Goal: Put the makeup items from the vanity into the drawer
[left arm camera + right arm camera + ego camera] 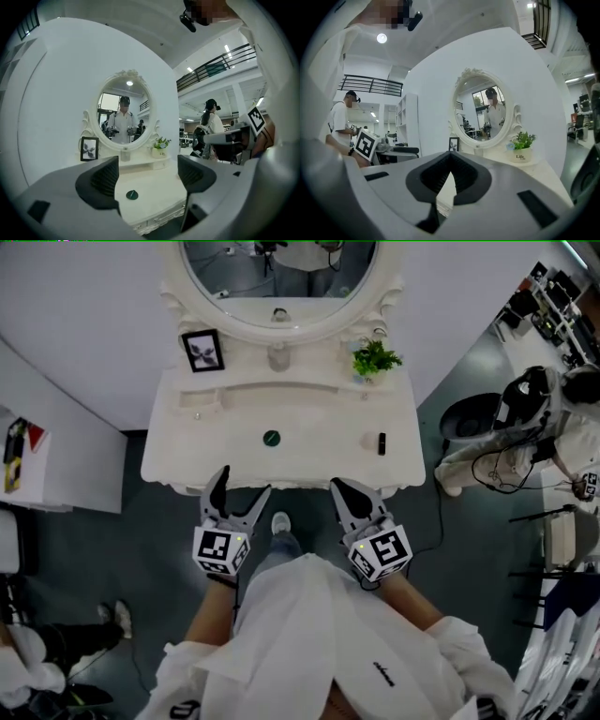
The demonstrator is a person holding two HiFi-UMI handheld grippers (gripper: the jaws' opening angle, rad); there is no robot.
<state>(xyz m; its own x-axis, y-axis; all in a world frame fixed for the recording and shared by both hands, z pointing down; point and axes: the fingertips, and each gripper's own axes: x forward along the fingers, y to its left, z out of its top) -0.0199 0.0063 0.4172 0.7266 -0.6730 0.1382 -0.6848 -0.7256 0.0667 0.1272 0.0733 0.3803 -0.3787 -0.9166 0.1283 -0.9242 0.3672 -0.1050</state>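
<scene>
Now | I see left gripper (241, 486) jaws spread, empty | right gripper (343, 489) jaws pressed together | dark tube (382, 443) long axis toward mirror (278, 277)

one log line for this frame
stage: pre-grasp | left tongs: open, empty | right tongs: shut, empty | green disc, black tube: on vanity

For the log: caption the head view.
Open left gripper and shut right gripper hover before white vanity holding round green disc and small black tube.
</scene>
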